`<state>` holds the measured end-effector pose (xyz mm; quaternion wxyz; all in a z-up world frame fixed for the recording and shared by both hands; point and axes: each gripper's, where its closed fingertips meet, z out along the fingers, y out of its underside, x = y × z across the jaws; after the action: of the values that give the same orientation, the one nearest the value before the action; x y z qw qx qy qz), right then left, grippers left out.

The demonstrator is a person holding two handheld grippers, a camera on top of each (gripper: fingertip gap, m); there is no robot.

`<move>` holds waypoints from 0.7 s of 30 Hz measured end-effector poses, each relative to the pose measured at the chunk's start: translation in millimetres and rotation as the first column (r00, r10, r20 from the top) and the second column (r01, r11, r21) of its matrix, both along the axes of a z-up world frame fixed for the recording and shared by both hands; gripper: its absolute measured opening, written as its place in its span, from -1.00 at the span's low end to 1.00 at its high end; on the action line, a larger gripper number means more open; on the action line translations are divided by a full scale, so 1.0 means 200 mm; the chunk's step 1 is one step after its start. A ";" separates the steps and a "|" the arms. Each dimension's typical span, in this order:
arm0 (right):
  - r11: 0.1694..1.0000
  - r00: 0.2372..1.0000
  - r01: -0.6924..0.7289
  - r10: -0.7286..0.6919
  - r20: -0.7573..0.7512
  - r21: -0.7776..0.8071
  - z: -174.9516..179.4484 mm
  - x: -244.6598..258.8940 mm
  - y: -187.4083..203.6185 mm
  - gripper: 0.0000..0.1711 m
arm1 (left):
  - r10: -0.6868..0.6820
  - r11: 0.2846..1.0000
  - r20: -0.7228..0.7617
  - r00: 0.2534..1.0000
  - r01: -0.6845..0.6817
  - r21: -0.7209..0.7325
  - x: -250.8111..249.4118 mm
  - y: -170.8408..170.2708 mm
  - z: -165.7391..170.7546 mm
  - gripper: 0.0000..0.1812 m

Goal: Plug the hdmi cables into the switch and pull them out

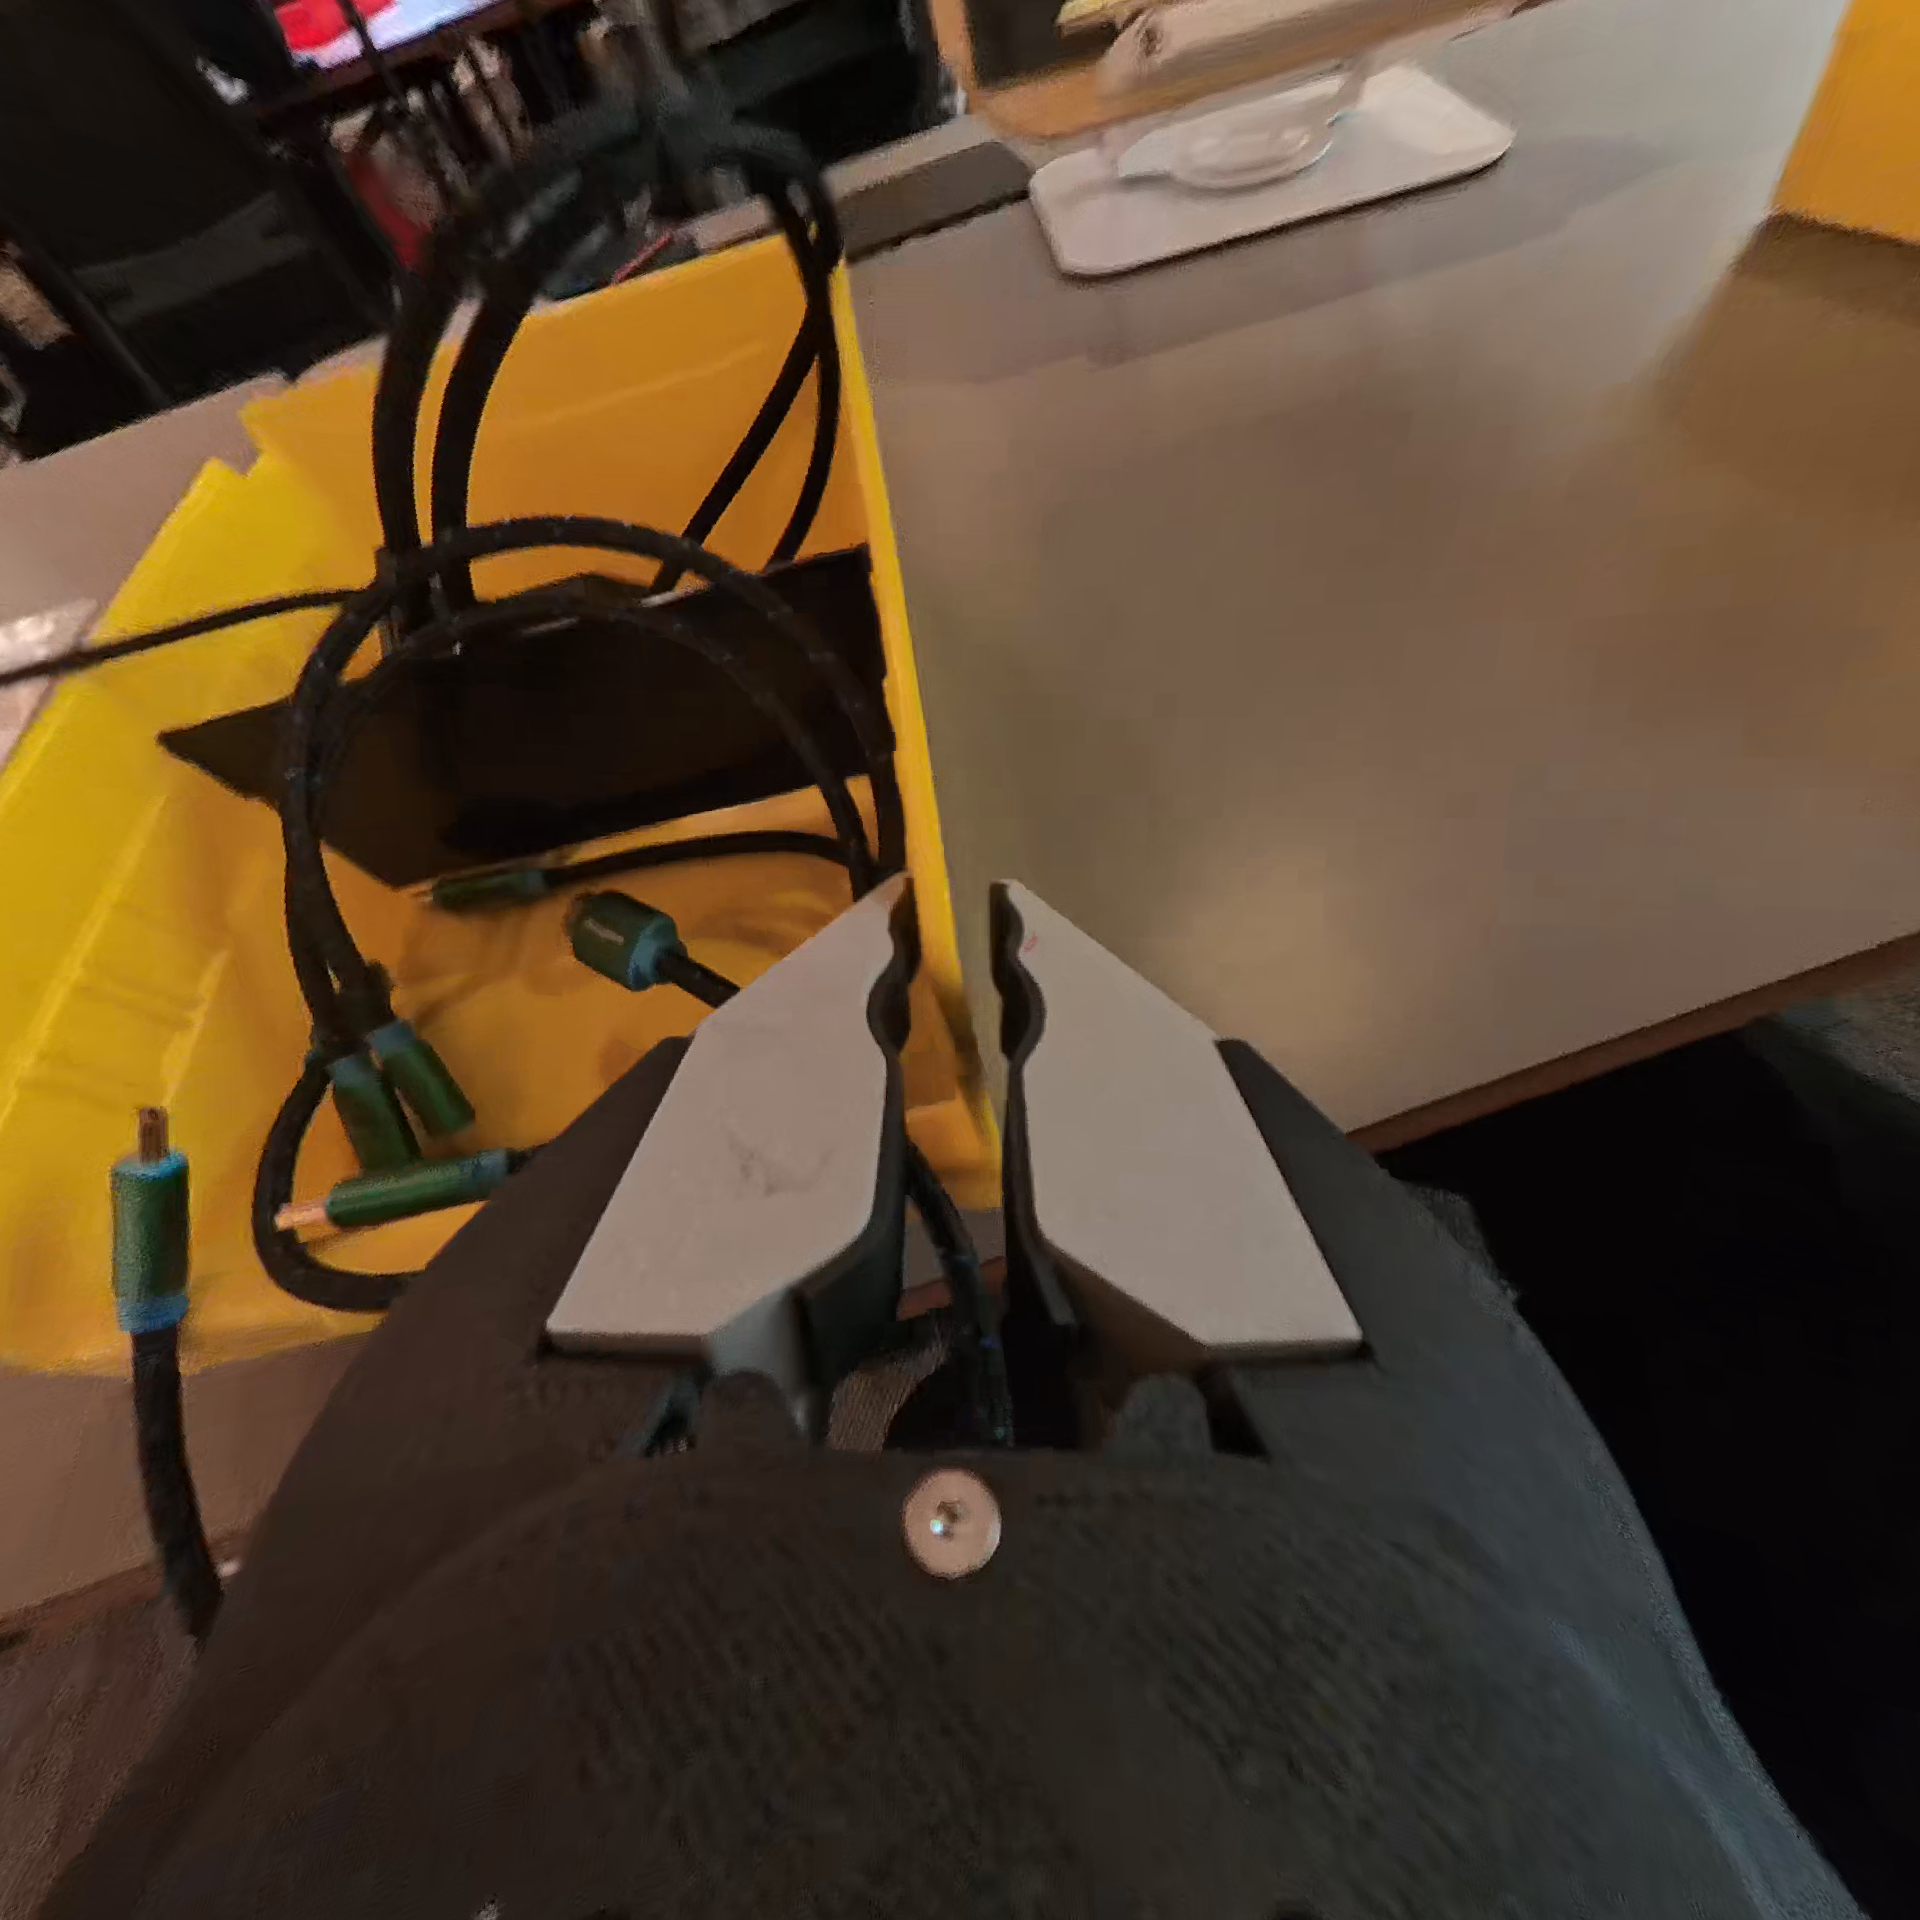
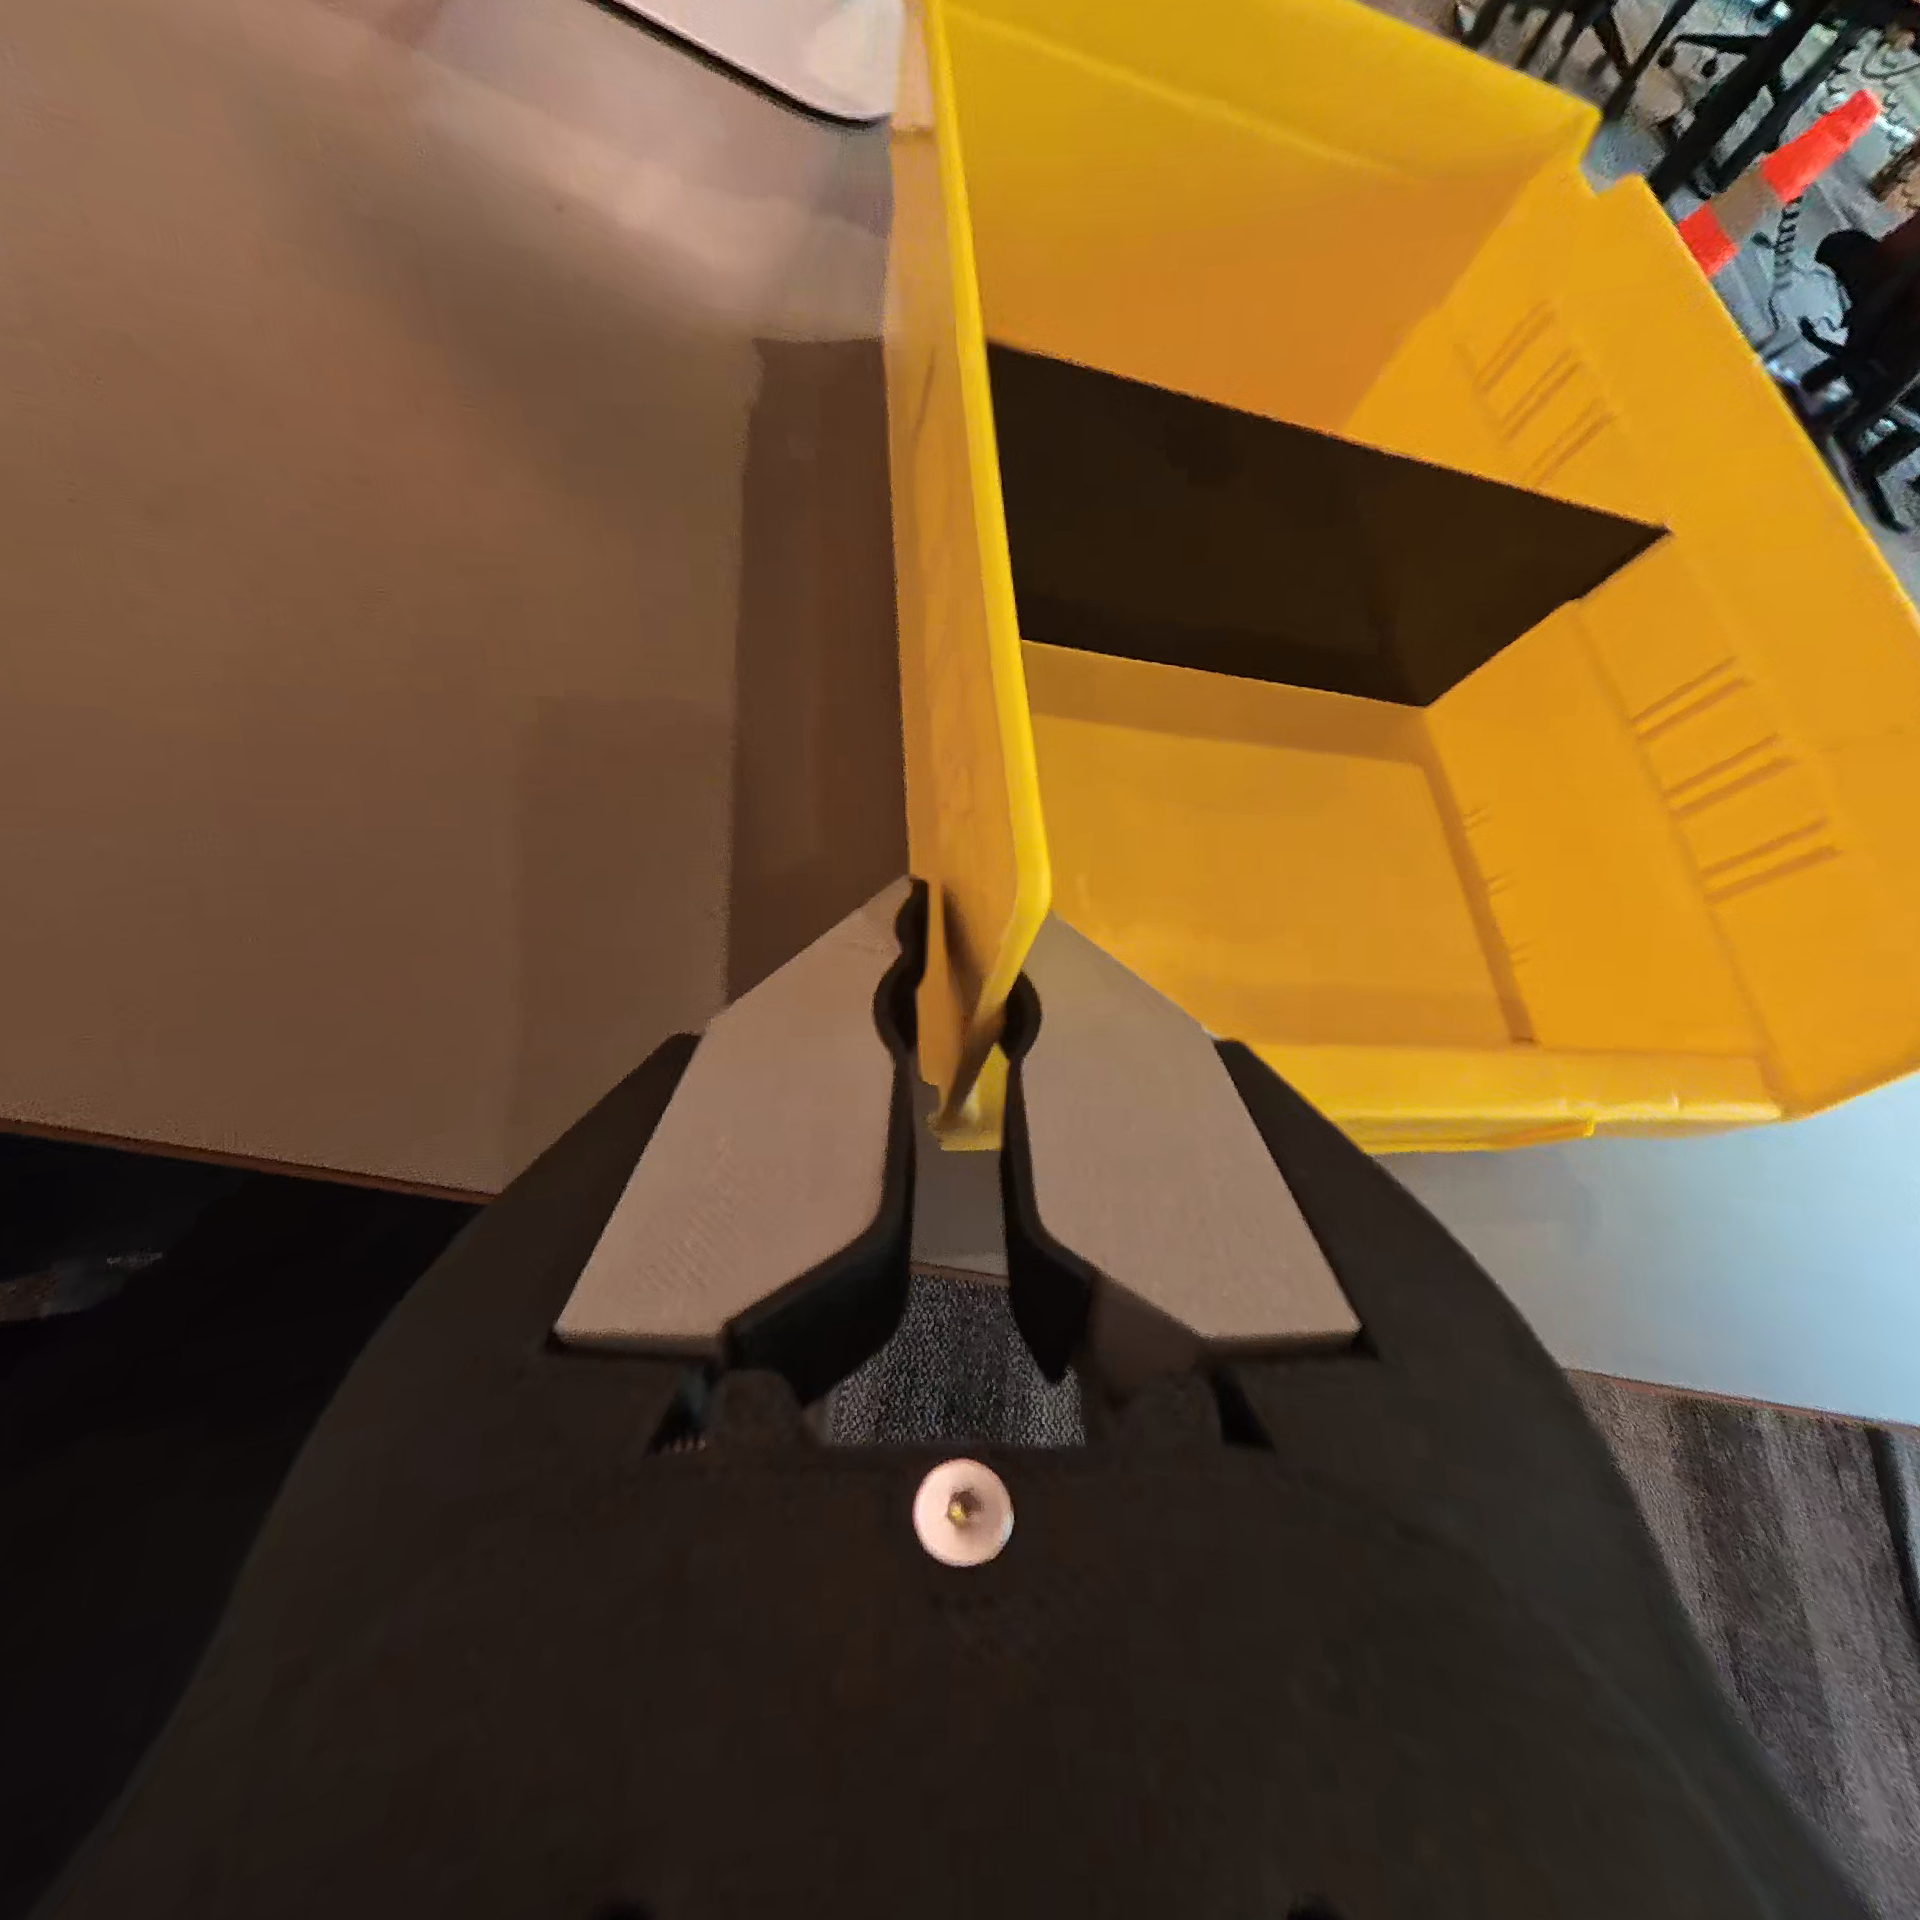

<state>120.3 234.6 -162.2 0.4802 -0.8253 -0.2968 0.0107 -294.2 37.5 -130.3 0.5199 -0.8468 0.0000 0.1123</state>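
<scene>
Several black braided HDMI cables (image 1: 312,831) with green plugs (image 1: 613,935) lie coiled in a yellow bin (image 1: 623,416) in the left wrist view. One plug (image 1: 151,1236) stands upright at the bin's front left corner. My left gripper (image 1: 951,894) is shut on this bin's right wall, with a cable running under its fingers. In the right wrist view, my right gripper (image 2: 977,904) is shut on the front corner of the left wall of an empty yellow bin (image 2: 1247,883). I cannot make out a switch in either view.
Each bin has a black divider across it (image 1: 582,727) (image 2: 1299,540). A white monitor stand base (image 1: 1247,177) sits at the back of the brown table (image 1: 1351,623). The table's front edge is close under both grippers. An orange cone (image 2: 1787,177) stands on the floor beyond. About 45 cm separates my left fingertips from my right.
</scene>
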 end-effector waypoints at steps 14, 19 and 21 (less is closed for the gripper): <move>0.953 0.947 -0.238 0.270 -0.176 0.187 0.43 -0.23 -0.36 -0.56 | -0.100 0.995 0.038 0.994 0.100 0.002 0.08 -0.09 0.13 -0.55; 0.904 0.869 -0.414 0.427 -0.251 0.104 0.34 -0.50 -0.50 -0.51 | -0.067 0.998 0.025 0.997 0.067 0.014 0.03 -0.02 0.05 -0.88; 0.878 0.843 -0.474 0.473 -0.256 0.062 0.26 -0.62 -0.51 -0.50 | -0.053 0.999 -0.010 0.999 0.053 0.007 0.01 0.01 0.02 -0.94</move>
<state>-3.7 133.0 -110.9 0.4964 -0.7184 -0.4245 0.2391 -292.8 39.7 -126.2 0.5257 -0.8441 0.0247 0.1027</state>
